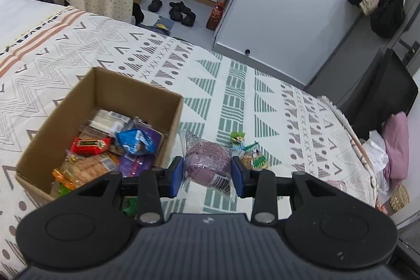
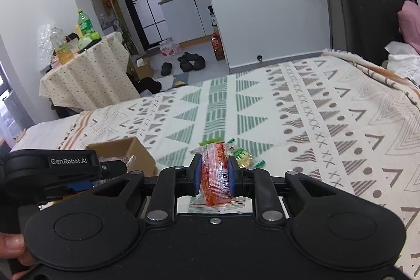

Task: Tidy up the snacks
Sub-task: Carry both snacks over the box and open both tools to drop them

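Snacks fill the cardboard box (image 1: 105,85) on the patterned bed (image 1: 262,101). Left hand-held gripper (image 1: 207,175) clamps a purple wrapped bun (image 1: 207,159) just right of the box, above the bedspread. Right hand-held gripper (image 2: 215,175) squeezes an orange-red snack packet (image 2: 214,175) upright between its pads. Green-wrapped snacks (image 1: 252,154) lie nearby on the bed.
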Action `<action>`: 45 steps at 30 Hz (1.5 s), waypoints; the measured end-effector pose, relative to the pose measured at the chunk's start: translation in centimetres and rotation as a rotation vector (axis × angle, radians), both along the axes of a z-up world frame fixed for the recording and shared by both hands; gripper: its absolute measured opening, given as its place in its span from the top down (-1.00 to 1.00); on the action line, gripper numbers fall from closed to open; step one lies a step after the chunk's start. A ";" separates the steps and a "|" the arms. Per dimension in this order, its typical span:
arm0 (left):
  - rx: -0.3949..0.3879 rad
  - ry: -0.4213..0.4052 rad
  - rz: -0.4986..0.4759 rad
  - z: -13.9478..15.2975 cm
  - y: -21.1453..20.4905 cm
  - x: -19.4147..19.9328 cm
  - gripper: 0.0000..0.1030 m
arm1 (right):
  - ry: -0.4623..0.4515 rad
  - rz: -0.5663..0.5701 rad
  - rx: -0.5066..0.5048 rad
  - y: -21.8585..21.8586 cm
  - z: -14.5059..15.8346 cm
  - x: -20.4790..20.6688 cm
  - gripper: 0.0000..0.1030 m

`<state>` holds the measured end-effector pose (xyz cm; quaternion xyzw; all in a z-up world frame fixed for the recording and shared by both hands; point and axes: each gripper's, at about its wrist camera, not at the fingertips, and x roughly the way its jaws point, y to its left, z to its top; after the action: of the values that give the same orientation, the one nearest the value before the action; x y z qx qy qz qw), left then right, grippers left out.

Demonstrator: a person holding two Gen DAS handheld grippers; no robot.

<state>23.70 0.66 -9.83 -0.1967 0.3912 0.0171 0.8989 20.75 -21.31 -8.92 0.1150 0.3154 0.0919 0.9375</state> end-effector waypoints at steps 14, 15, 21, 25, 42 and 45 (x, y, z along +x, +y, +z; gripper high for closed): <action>-0.061 -0.046 0.088 2.1 4.7 -0.8 0.26 | -0.060 0.070 -0.011 3.9 2.5 0.1 0.62; -0.064 -0.047 0.096 2.2 5.1 -0.9 0.26 | -0.062 0.075 -0.011 4.2 2.6 0.1 0.62; -0.079 -0.047 0.149 2.7 8.0 -1.2 0.26 | -0.070 0.108 0.007 6.1 2.9 0.6 0.62; -0.092 -0.034 0.190 2.5 9.9 -1.4 0.26 | -0.070 0.134 0.027 7.6 2.9 1.0 0.62; -0.136 0.075 0.298 -0.4 13.3 -0.1 0.05 | 0.004 0.238 0.079 13.6 0.4 2.9 0.62; -0.129 0.088 0.304 -0.7 13.3 0.1 -0.06 | 0.026 0.245 0.084 13.8 -0.2 3.0 0.61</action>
<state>23.84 13.99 -10.54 -0.3101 0.3963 0.1363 0.8533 23.74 -7.55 -9.10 0.1157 0.3350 0.2176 0.9094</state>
